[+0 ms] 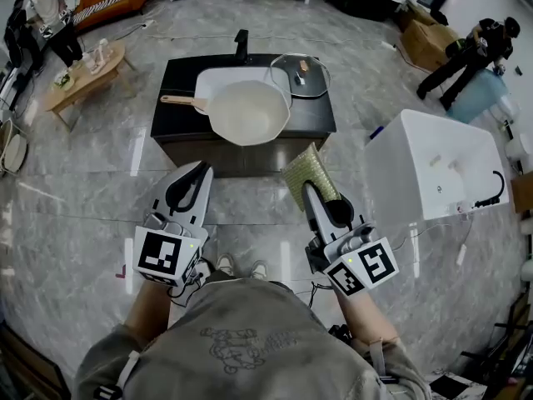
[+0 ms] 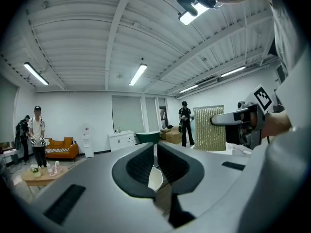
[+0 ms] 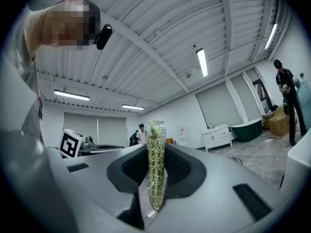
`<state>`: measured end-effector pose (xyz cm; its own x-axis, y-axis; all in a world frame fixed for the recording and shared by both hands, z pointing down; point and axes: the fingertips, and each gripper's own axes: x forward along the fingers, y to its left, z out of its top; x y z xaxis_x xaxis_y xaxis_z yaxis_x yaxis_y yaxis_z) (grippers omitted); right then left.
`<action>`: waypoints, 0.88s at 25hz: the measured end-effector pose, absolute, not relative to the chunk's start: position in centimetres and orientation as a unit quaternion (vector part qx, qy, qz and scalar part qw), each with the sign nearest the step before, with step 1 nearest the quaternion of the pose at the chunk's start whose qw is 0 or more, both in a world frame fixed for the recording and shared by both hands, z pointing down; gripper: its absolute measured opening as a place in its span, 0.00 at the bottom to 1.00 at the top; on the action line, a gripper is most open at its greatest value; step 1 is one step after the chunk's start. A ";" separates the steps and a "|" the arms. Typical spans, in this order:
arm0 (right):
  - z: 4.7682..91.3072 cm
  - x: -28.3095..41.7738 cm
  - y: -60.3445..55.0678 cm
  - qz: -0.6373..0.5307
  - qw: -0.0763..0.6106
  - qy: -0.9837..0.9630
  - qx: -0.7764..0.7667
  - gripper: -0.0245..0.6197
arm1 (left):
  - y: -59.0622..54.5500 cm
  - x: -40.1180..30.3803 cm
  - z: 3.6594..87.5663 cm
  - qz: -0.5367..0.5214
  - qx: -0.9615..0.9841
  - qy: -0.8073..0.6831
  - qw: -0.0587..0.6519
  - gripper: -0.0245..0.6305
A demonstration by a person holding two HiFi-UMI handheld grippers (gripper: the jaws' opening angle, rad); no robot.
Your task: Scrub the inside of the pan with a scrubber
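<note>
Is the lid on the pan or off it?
Off: the glass lid lies to the right of the pan, whose pale inside shows uncovered.

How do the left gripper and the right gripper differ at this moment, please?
The right gripper clamps the green scrubber in its jaws; the left gripper has its jaws shut on nothing. In the head view, the left gripper leans rightward, the right gripper leftward. Both point toward the pan.

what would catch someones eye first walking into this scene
The greenish scrubber clamped in the right gripper, low and right of centre in the head view, stands out first. Just ahead, a white pan with a wooden handle sits on a dark counter, with a glass lid at its right rear. The left gripper is shut and empty.
</note>
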<state>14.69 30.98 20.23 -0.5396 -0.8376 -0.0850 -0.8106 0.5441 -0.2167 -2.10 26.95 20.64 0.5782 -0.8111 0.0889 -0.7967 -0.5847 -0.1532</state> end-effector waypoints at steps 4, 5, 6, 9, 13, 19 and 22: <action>20.7 15.8 31.2 -0.080 0.092 0.880 -0.459 0.16 | 27.6 -1.4 21.0 -0.083 -0.879 0.466 0.050 0.09; 20.8 16.1 31.3 -0.080 0.093 0.881 -0.456 0.16 | 27.8 -1.2 21.1 -0.085 -0.877 0.470 0.051 0.09; 21.0 16.4 31.3 -0.081 0.093 0.883 -0.454 0.16 | 27.9 -1.1 21.2 -0.086 -0.875 0.473 0.052 0.09; 21.7 16.9 31.2 -0.083 0.094 0.886 -0.447 0.16 | 28.2 -0.8 21.6 -0.089 -0.871 0.481 0.054 0.09; 22.1 17.1 31.0 -0.087 0.095 0.889 -0.440 0.16 | 28.3 -0.8 21.7 -0.091 -0.865 0.490 0.055 0.09; 22.6 17.0 29.9 -0.085 0.091 0.892 -0.434 0.16 | 27.2 -1.3 21.8 -0.082 -0.861 0.500 0.049 0.09; 22.9 17.1 29.0 -0.084 0.088 0.893 -0.434 0.16 | 25.9 -1.4 22.0 -0.072 -0.859 0.505 0.040 0.09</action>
<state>17.14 29.04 22.90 -0.6073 -0.7900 -0.0839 -0.7607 0.6087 -0.2252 -1.43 25.92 21.96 0.4804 -0.8731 0.0830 -0.8616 -0.4875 -0.1414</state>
